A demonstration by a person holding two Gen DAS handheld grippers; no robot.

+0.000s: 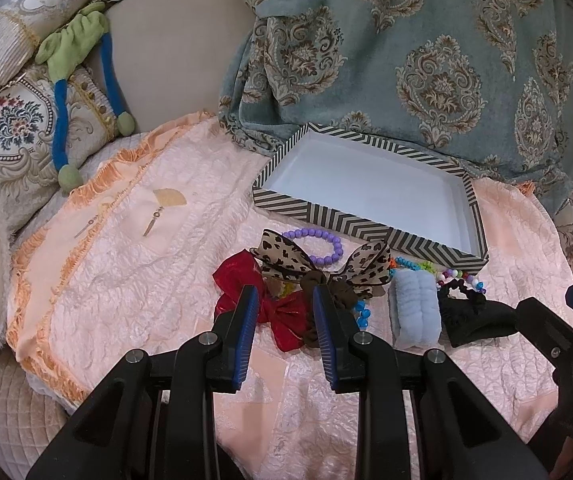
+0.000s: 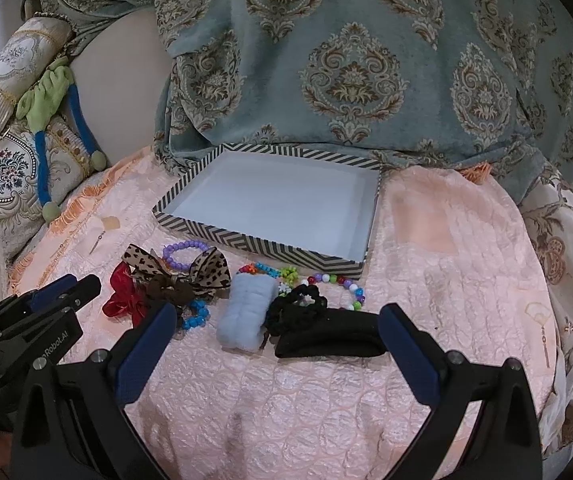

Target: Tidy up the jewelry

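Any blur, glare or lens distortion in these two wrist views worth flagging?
Left wrist: sharp, strong fisheye bending of the striped box, dark corners, mild sheen on the pink quilt. Right wrist: equally sharp, same curvature and vignette, soft even light, no harsh shadows.

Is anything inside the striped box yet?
Nothing shows inside the shallow chevron-striped cardboard box: its white floor is bare. The near wall hides a thin strip of floor behind it. The purple bead bracelet and other pieces lie outside, in front.

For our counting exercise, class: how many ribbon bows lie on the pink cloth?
2. The red bow lies leftmost in the pile; the leopard-print bow partly overlaps it and the purple bracelet. More could hide underneath.
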